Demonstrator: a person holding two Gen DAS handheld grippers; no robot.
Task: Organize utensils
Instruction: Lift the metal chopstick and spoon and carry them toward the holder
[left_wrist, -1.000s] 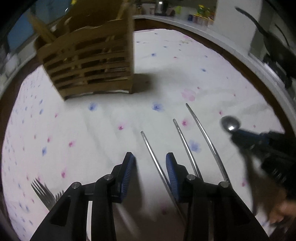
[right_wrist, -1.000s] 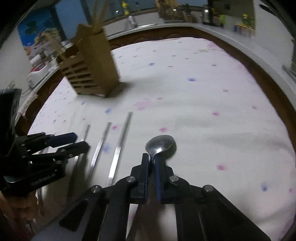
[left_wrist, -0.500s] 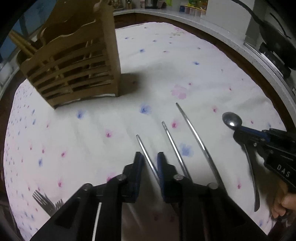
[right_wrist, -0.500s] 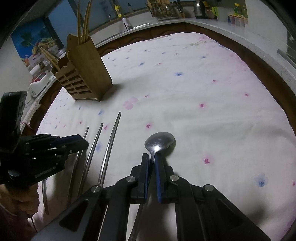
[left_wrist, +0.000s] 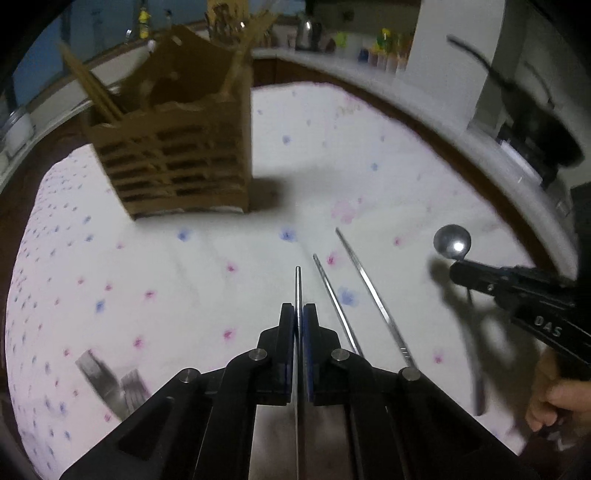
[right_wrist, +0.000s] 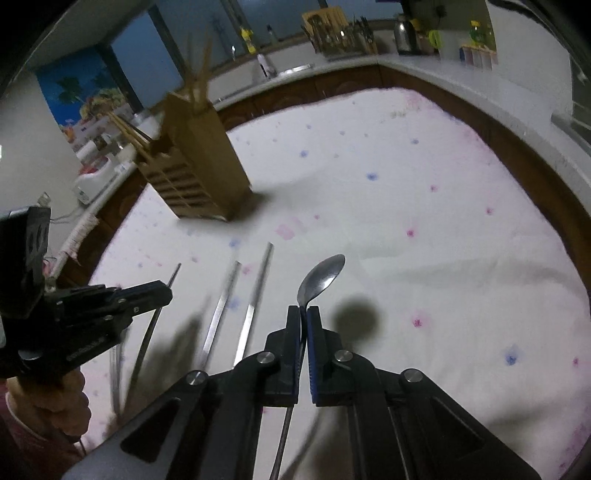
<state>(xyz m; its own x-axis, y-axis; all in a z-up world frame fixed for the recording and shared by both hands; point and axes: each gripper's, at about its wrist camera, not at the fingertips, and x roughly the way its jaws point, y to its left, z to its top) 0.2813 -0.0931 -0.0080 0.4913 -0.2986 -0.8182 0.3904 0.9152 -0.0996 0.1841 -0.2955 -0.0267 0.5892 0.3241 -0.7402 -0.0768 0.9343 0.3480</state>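
Colours on the table

The tablecloth (left_wrist: 207, 280) is white, scattered with small pink and blue flower marks; the slatted utensil holder (left_wrist: 173, 162) near its far edge is tan wood. The spoon (right_wrist: 320, 280) and the metal sticks (left_wrist: 364, 286) are silver-grey; both grippers are black with blue pads (right_wrist: 313, 354).

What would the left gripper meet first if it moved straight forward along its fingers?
Probably the tablecloth; the wooden holder stands farther on, left of that line. The left gripper is shut on a metal chopstick. Depth is unclear.
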